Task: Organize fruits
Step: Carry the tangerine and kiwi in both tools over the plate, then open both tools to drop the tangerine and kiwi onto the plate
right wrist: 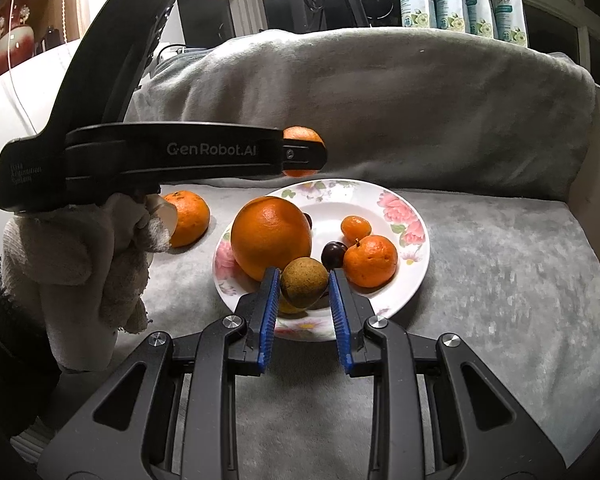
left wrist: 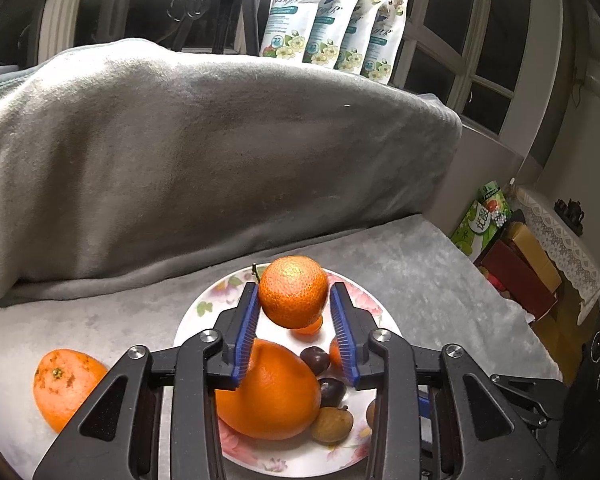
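I hold a tangerine (left wrist: 293, 293) above the plate's (left wrist: 204, 304) far rim between my left gripper's (left wrist: 296, 334) loosened, parted pads for release, while my right gripper (right wrist: 305, 318) pinches a brown longan (right wrist: 304, 282) over its near edge.

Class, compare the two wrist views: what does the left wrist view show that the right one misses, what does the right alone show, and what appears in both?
Left only: a green carton and stacked boxes at the right edge. Right only: a gloved hand, a red vase and the lettered side of the left gripper. Both: the flowered plate, the large orange, a loose tangerine off the plate, and another tangerine between the left gripper's fingers.
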Demonstrator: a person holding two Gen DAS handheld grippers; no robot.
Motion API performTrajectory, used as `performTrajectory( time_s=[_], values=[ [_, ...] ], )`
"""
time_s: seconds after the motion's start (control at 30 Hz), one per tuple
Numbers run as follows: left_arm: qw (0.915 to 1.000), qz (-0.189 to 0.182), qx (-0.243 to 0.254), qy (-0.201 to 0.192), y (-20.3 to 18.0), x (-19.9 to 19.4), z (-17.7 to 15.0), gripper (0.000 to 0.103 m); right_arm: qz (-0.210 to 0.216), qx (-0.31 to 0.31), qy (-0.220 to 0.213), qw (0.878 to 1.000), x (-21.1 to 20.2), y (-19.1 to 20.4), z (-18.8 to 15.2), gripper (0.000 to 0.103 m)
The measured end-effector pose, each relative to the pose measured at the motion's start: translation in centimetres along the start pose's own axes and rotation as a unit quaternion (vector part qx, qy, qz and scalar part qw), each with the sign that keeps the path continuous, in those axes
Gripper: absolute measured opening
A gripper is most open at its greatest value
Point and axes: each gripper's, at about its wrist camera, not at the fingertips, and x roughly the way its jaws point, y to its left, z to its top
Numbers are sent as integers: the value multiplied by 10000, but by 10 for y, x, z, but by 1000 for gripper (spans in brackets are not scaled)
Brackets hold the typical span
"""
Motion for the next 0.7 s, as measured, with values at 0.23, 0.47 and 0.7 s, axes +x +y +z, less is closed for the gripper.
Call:
performTrajectory(
  time_s=[0.23, 0.47, 0.7],
  values=[
    [9999, 42, -16, -94, 0, -4, 3, 63, 15, -9, -117, 9999, -4, -1, 1, 66],
    [9998, 128, -81, -141, -1, -8, 5, 81, 38, -97, -262, 9996, -12, 3, 1, 87],
    [9996, 211, -102, -173, -2, -13, 5, 81, -24, -127, -300, 9995, -14, 5, 0, 100]
  ],
)
